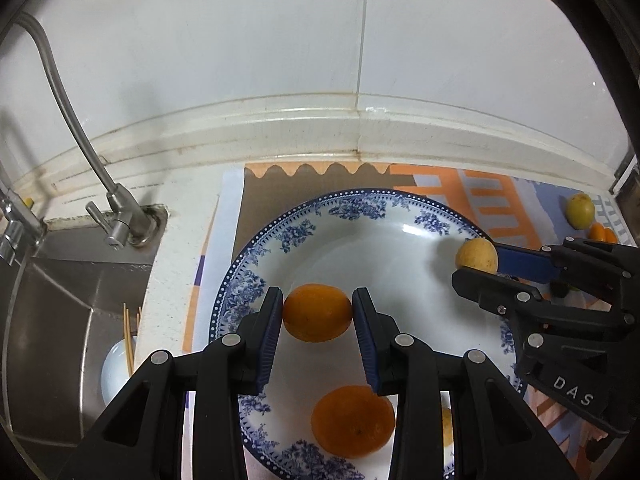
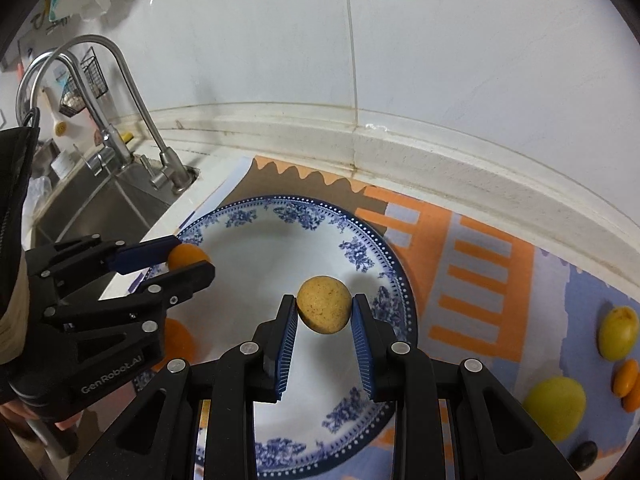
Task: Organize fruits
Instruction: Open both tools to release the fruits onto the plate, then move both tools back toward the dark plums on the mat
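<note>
Main risk: both fruits are round and pinched only at their widest points between flat ribbed pads, so either could squirt out or roll once let go; the plate [image 1: 240, 264] is glossy and shallow, and a drop from height would likely send fruit skidding toward the rim or into the fruit already there. Second risk: both grippers work over the same plate, near each other, so a careless move could knock them together. Left gripper [image 1: 318, 314] comes in from the near side, jaws pinching a small orange fruit [image 1: 317, 312] over the plate's left-centre; whether it touches the plate can't be told. A second orange fruit [image 1: 353, 426] lies on the plate just below the left jaws, close enough to be bumped on lowering. Right gripper [image 2: 324, 312] reaches in from the right, jaws pinching a tan speckled fruit [image 2: 324, 305] above the plate's right half; it looks lifted, shadow on the plate behind it. Both grippers are roughly level, fingers pointing toward the wall. Left to sort: two yellow-green fruits [image 2: 618, 332] and small orange ones [image 2: 626, 378] on the patterned mat [image 2: 480, 264] on the counter, right of the plate, well apart from it, plus a dark fruit [image 2: 583, 455] at the edge. Sink [image 1: 60, 320] sits just left of the plate, so a fruit rolling off that side could fall in.
</note>
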